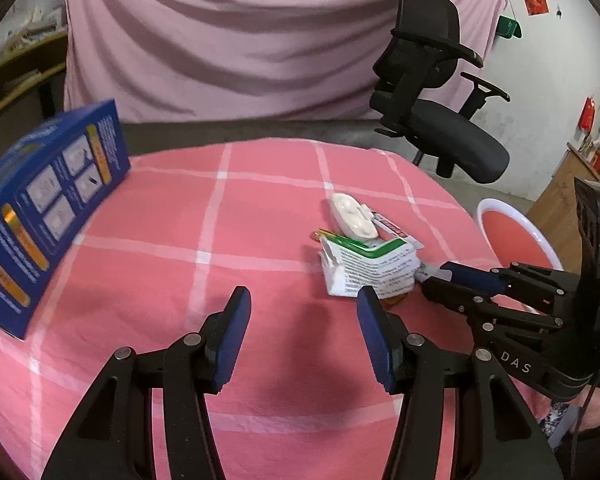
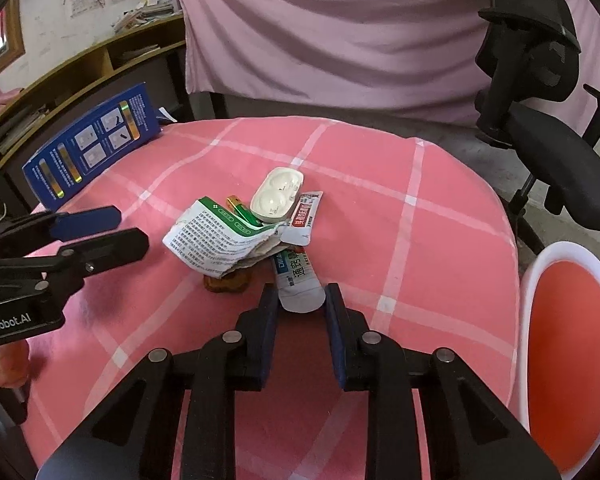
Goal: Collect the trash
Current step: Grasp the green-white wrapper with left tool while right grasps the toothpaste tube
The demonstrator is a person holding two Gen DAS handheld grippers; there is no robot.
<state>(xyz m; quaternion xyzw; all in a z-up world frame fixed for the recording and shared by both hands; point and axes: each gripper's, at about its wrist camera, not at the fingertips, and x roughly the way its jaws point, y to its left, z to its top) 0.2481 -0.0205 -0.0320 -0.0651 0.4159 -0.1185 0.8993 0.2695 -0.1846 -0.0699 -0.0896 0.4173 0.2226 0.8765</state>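
Note:
A pile of trash lies mid-table: a crumpled white-and-green paper box [image 2: 220,236] [image 1: 370,266], a white blister tray [image 2: 277,195] [image 1: 353,215], a red-and-white sachet [image 2: 305,216], a green-yellow wrapper [image 2: 242,210], a brown scrap [image 2: 226,282] and a white-blue tube [image 2: 298,278]. My right gripper [image 2: 301,300] has its fingers on both sides of the tube's near end, touching it. It also shows in the left wrist view [image 1: 446,276]. My left gripper [image 1: 302,312] is open and empty, left of the pile; it also shows in the right wrist view [image 2: 130,226].
A blue carton [image 1: 48,208] [image 2: 94,142] stands at the table's left edge. A white bin with a red inside [image 2: 568,360] [image 1: 512,236] sits beside the table on the right. A black office chair [image 1: 440,120] stands behind. The table [image 2: 420,240] has a pink checked cloth.

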